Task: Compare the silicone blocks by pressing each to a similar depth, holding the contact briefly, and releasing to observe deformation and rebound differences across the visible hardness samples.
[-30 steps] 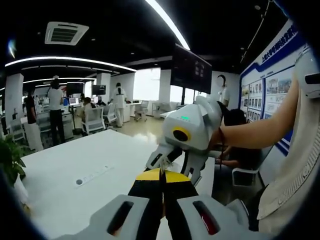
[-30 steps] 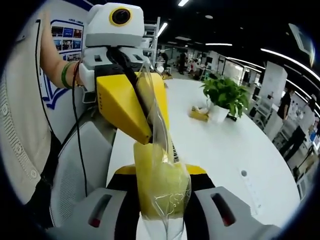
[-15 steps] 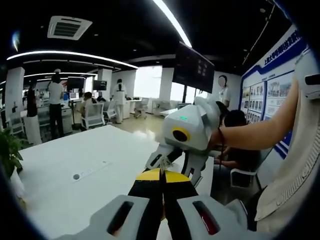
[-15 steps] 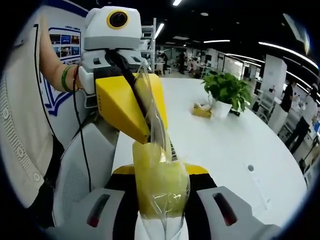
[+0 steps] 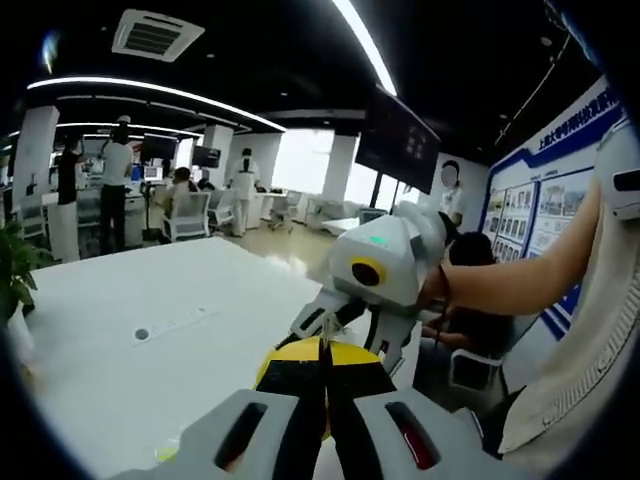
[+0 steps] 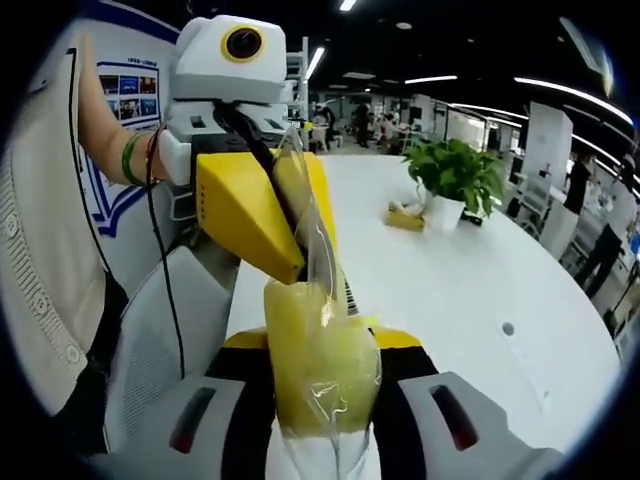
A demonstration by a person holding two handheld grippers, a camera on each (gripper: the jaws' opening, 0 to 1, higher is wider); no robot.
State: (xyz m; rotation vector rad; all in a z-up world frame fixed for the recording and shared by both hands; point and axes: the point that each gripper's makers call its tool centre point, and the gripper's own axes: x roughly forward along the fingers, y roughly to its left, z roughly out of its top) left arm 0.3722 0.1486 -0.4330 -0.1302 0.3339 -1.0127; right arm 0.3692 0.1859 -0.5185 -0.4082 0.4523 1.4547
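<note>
The yellow silicone block, sealed in a clear plastic bag, sits between the jaws of the right tongs, which are clamped on it from both sides. The block's long axis runs forward along those jaws, and the bag's loose upper end extends beyond it to the left tongs, whose yellow jaws are closed on the film. In the left gripper view, the left tongs show their jaws pressed together with only a thin edge of the film between them, and the right tongs meet them head-on, tip to tip. The sample is therefore held in the air between the two hands, above the near edge of the white surface, not resting on it. The right tongs are the nearer pair to the block itself; the left pair grips the bag alone. Judged from this arrangement, any press or release acts through the right jaws, across the block's short axis. A potted plant stands well apart on the surface.
</note>
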